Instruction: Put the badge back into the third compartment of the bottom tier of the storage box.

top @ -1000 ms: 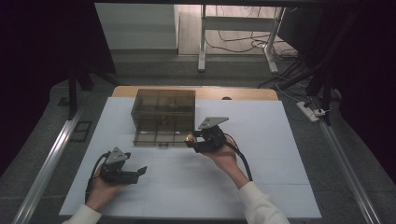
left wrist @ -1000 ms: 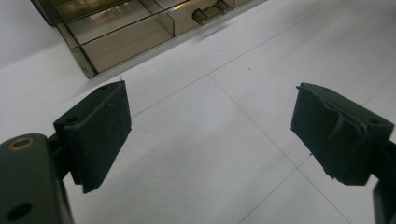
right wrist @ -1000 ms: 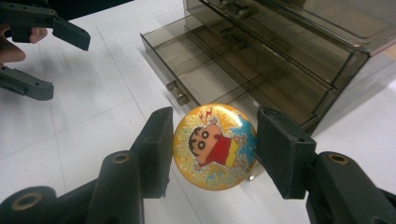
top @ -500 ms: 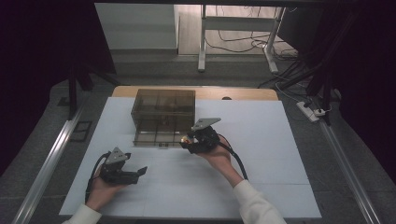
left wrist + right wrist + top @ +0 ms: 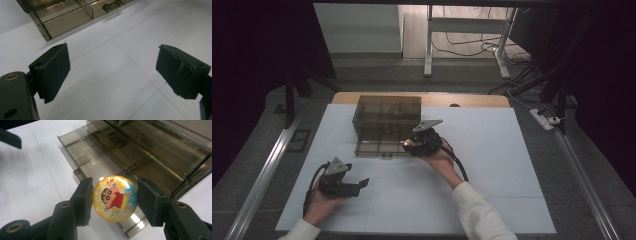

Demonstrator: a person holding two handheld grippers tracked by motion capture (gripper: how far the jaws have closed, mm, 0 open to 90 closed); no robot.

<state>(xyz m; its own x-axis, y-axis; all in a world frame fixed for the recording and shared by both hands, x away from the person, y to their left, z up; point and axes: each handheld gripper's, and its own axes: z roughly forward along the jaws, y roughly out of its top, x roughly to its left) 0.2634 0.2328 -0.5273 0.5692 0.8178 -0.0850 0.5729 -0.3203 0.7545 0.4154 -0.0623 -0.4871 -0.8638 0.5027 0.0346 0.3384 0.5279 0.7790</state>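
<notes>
- the round yellow glittery badge with a cartoon boy in a red shirt point(image 5: 115, 198) sits pinched edge to edge between the two black pads of the right gripper point(image 5: 113, 200), its printed face turned toward that gripper's camera.
- seen from above, the badge shows as a small orange spot point(image 5: 408, 144) at the tip of the right gripper point(image 5: 412, 145), over the front right corner of the pulled-out drawer.
- the smoky transparent plastic drawer box point(image 5: 387, 116) stands at about 12 o'clock on the white table top point(image 5: 492, 165); its lowest drawer point(image 5: 100, 167) is slid out toward the person, with thin dividers splitting it into compartments.
- behind the badge lies the drawer's near corner; whether badge and drawer touch i cannot tell.
- the left gripper point(image 5: 360, 184) rests low on the table at about 8 o'clock from the box, well apart from it, jaws standing wide with only bare white surface between them point(image 5: 113, 70).
- the drawer's small clear handle point(image 5: 112, 6) shows at 12 o'clock in the left gripper view.
</notes>
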